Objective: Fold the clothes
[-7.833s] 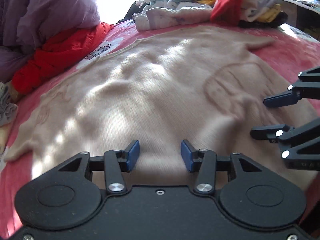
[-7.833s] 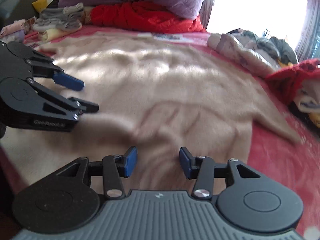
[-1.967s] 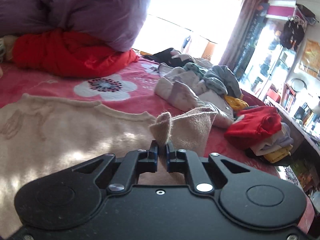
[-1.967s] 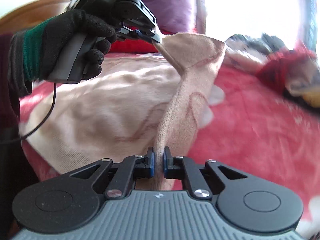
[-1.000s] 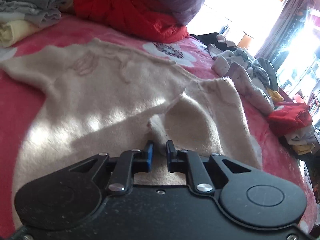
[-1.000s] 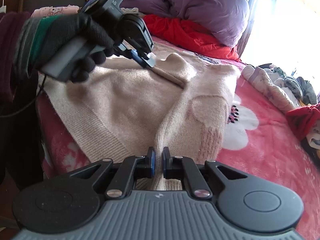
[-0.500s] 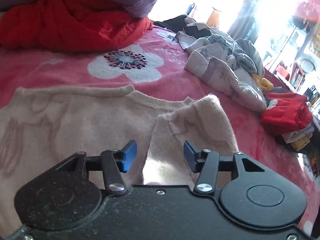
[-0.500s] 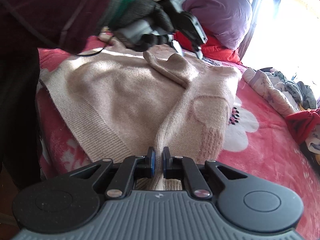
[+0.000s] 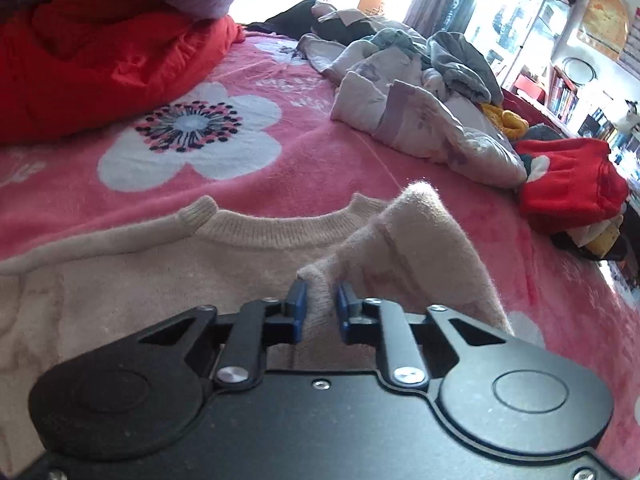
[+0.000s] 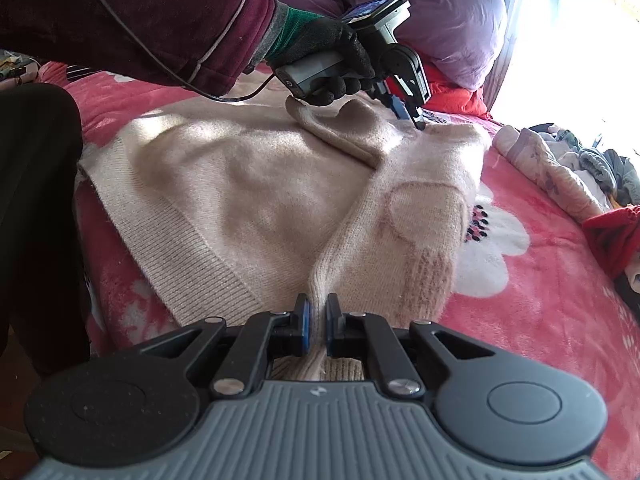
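the beige sweater (image 10: pixel 248 184) lies spread on the pink flowered bed (image 10: pixel 540 320), one side folded over. the left tongs (image 9: pixel 320 300) have just closed, pinching a fold near the collar at 12 o'clock; the right tongs (image 10: pixel 316 322) clamp the hem at 6 o'clock.

Beyond the sweater's collar (image 9: pixel 276 232) you have bare blanket (image 9: pixel 304 160); the red quilt (image 9: pixel 100 68) blocks its left, the clothes pile (image 9: pixel 420 108) its right.

maroon sleeve (image 10: pixel 132 16), black knit glove (image 10: pixel 320 44), black cable (image 10: pixel 168 68)
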{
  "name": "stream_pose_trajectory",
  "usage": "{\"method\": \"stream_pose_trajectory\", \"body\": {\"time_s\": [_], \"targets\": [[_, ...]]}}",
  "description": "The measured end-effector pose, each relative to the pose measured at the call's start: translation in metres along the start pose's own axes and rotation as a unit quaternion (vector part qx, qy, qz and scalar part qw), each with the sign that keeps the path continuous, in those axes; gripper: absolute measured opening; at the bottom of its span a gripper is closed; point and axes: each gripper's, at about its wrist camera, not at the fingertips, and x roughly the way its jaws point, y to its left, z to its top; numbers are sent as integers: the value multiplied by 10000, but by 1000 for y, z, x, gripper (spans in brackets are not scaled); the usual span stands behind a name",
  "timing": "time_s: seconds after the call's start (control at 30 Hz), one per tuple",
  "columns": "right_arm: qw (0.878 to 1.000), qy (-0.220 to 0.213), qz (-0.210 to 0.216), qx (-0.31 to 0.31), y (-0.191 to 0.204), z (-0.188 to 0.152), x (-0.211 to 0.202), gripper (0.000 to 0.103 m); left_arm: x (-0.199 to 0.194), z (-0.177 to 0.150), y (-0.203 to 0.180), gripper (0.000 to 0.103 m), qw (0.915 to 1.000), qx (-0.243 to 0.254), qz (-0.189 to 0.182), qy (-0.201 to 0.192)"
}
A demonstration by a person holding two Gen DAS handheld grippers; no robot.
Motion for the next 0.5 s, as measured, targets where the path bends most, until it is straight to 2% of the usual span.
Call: {"method": "stream_pose_trajectory", "body": {"time_s": [0.23, 0.4, 0.5], "targets": [[9996, -169, -225, -80, 2, 10, -12, 9, -18, 30, -27, 5, 9959, 725, 261, -470], [9996, -95, -161, -229, 12, 22, -4, 9, -2, 35, -22, 5, 9943, 827, 615, -282], [9995, -73, -113, -285, 17, 28, -4, 9, -4, 32, -20, 5, 9950, 710, 599, -360]]}}
